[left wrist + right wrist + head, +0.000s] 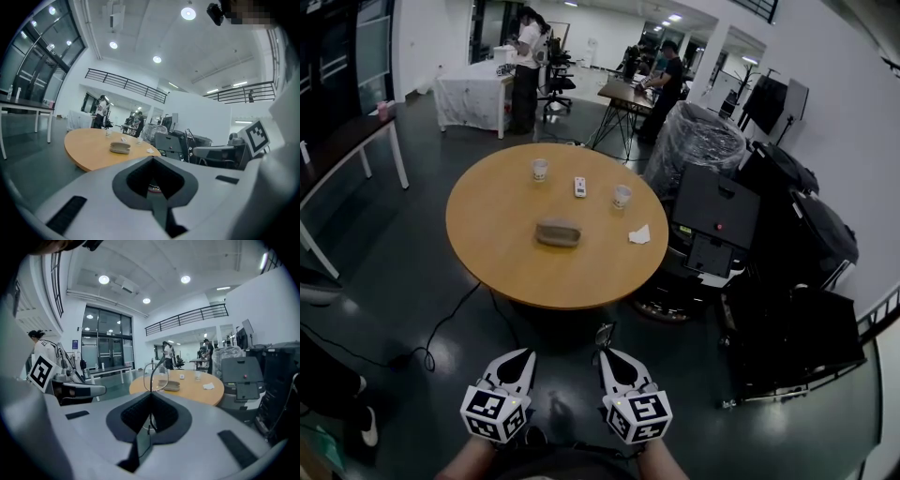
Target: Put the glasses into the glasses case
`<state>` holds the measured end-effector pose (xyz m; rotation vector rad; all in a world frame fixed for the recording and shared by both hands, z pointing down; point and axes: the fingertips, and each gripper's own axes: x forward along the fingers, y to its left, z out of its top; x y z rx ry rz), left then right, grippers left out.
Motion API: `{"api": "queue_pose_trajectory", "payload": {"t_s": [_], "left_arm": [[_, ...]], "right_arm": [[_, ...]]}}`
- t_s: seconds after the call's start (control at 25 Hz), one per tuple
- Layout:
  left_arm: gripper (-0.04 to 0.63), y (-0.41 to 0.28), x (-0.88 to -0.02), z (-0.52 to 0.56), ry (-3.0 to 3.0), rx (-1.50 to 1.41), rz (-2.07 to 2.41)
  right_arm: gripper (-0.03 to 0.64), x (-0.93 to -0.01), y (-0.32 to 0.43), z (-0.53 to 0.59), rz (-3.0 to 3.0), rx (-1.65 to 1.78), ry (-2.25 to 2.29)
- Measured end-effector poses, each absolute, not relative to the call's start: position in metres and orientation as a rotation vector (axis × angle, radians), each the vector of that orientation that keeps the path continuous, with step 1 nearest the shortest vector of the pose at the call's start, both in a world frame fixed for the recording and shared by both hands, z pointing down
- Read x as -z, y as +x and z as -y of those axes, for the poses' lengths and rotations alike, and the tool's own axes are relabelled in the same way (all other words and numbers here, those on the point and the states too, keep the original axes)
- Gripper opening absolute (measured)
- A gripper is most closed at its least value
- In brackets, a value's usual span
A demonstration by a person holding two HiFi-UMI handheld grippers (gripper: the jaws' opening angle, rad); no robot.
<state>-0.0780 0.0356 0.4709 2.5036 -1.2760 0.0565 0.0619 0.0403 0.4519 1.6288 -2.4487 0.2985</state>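
The right claw (150, 397) is clamped on the glasses (154, 376). They are a thin wire-rimmed pair standing up out of the jaw tips, with one lens above the tips and a slim arm running down between the pads. They look light, springy and easily bent, and the lens would smear or scratch. The better hold is therefore probably on the frame near the hinge, with gentle pressure, rather than on the glass. The left claw (152, 159) has its jaws together with nothing between them.

The glasses case (558, 232) lies closed on the round table (516, 272), well ahead of both claws and slightly left of the right claw's line. A smooth hard shell like this may slide when pushed, so the free claw will likely need to steady it.

Only the right gripper view shows the glasses. In the head view the frame is too fine to pick out at the right claw (606, 356).
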Motion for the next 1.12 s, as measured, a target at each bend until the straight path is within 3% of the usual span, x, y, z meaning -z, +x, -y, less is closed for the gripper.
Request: {"api": "queue_pose_trajectory", "payload": {"t_s": [0.64,1.12], "left_arm": [[0.006,-0.106,-0.49,0.01,2.466,-0.12,1.323],[0.006,-0.082,-0.491,0.096,2.433,-0.128,1.37]], "right_arm": [[-0.011,-0.469,0.048,0.006,2.412,-0.341,1.616],[-0.011,-0.473,0.061,0.108,2.468,-0.369,1.524]]}}
